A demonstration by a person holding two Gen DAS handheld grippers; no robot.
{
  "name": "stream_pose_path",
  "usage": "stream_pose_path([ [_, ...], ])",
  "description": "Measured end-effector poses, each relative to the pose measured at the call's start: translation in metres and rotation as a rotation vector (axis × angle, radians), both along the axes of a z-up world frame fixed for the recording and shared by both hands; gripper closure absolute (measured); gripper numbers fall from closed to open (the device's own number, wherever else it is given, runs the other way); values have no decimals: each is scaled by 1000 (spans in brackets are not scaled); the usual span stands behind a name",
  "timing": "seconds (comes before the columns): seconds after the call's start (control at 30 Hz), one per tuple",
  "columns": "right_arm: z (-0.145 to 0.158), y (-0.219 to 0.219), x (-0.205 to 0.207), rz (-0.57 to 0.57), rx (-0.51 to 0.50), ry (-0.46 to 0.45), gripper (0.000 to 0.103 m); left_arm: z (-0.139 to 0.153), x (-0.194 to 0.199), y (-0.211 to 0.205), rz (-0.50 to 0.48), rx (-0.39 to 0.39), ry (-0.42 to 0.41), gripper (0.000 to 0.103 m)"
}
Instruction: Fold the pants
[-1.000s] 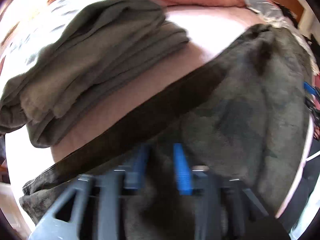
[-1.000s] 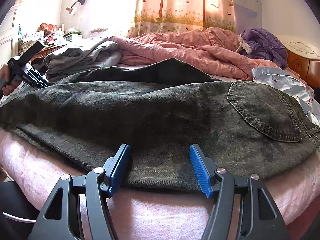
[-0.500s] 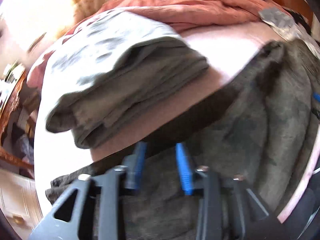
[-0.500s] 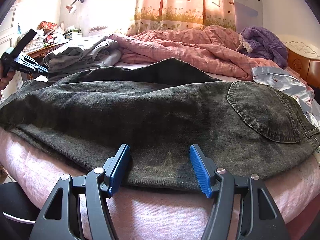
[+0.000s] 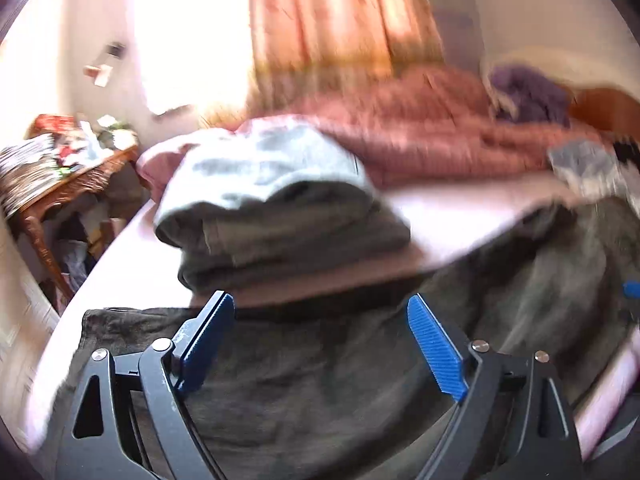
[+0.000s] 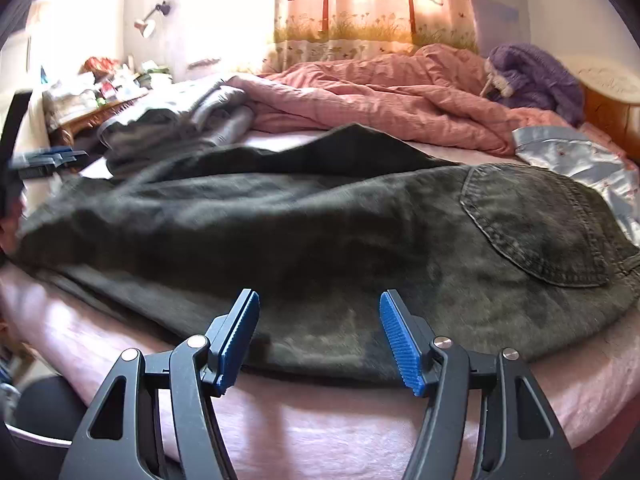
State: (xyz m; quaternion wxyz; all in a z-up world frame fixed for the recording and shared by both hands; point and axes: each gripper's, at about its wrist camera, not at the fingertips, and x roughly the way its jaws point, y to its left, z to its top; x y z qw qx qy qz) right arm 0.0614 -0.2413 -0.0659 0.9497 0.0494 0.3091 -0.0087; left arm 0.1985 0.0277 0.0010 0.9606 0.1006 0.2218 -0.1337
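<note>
Dark grey jeans (image 6: 328, 220) lie spread across the pink bed, with a back pocket (image 6: 536, 220) showing at the right. In the left wrist view the same jeans (image 5: 320, 360) fill the lower half, their hem end at the left. My left gripper (image 5: 320, 320) hovers just above that end; its jaws are opening wide and nothing is between them. It also shows blurred at the far left of the right wrist view as the left gripper (image 6: 44, 160). My right gripper (image 6: 318, 320) stands open over the near edge of the jeans, its pads apart from the cloth.
A stack of folded grey clothes (image 5: 280, 208) sits on the bed beyond the jeans. A rumpled pink quilt (image 6: 380, 92) and a purple garment (image 6: 536, 76) lie at the back. A cluttered wooden table (image 5: 60, 176) stands left of the bed. A pale blue cloth (image 6: 576, 160) lies at the right.
My left gripper let go of the jeans' end, opened wide, rose and tilted up. The room beyond now shows. The right gripper kept still.
</note>
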Motion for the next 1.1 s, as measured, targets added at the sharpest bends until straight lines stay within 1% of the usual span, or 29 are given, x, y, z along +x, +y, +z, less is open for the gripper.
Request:
stream_pose_path([
  [0.1, 25, 3, 4, 78, 16, -14, 39, 0, -21, 4, 87, -107, -165, 0],
  [0.13, 34, 5, 7, 111, 10, -19, 39, -4, -28, 9, 115, -156, -208, 0],
  [0.2, 56, 13, 20, 191, -13, -21, 38, -12, -30, 23, 175, -227, -242, 0],
  [0.23, 63, 17, 27, 218, -33, -21, 38, -11, -26, 31, 192, -249, -239, 0],
  [0.3, 79, 32, 48, 286, -114, -21, 38, -10, -15, 47, 202, -291, -185, 0],
  [0.33, 85, 40, 58, 307, -161, -26, 39, -8, -11, 55, 218, -301, -170, 0],
  [0.37, 89, 50, 69, 323, -196, -37, 39, -6, -7, 62, 237, -295, -161, 0],
  [0.4, 92, 60, 80, 359, -213, -42, 39, -4, 0, 68, 245, -264, -133, 0],
  [0.47, 94, 83, 102, 451, -207, -27, 39, -5, 18, 81, 244, -193, -52, 0],
  [0.5, 93, 96, 114, 490, -200, -13, 40, -10, 29, 90, 231, -183, 5, 0],
  [0.53, 91, 107, 124, 522, -193, -3, 40, -18, 38, 100, 226, -203, 57, 1],
  [0.6, 84, 133, 143, 606, -163, 24, 44, -39, 42, 124, 231, -329, 107, 2],
  [0.63, 79, 147, 155, 654, -148, 54, 46, -50, 45, 133, 219, -391, 142, 3],
  [0.67, 73, 157, 164, 683, -141, 79, 51, -59, 47, 140, 214, -440, 183, 4],
  [0.7, 69, 166, 173, 712, -133, 104, 53, -62, 46, 145, 219, -473, 194, 9],
  [0.77, 59, 186, 195, 777, -122, 163, 53, -59, 37, 148, 212, -500, 153, 9],
  [0.87, 49, 210, 226, 867, -108, 237, 53, -54, 23, 141, 205, -467, 85, 9],
  [0.9, 44, 217, 238, 878, -113, 261, 55, -53, 19, 139, 196, -461, 69, 9],
  [0.97, 36, 225, 257, 897, -107, 305, 58, -51, 18, 138, 192, -456, 57, 9],
  [1.03, 25, 235, 278, 959, -83, 381, 58, -52, 15, 139, 192, -463, 50, 9],
  [1.07, 18, 240, 286, 987, -94, 421, 58, -51, 16, 142, 188, -471, 45, 9],
  [1.1, 14, 244, 291, 1006, -109, 439, 58, -51, 15, 143, 182, -477, 38, 9],
])
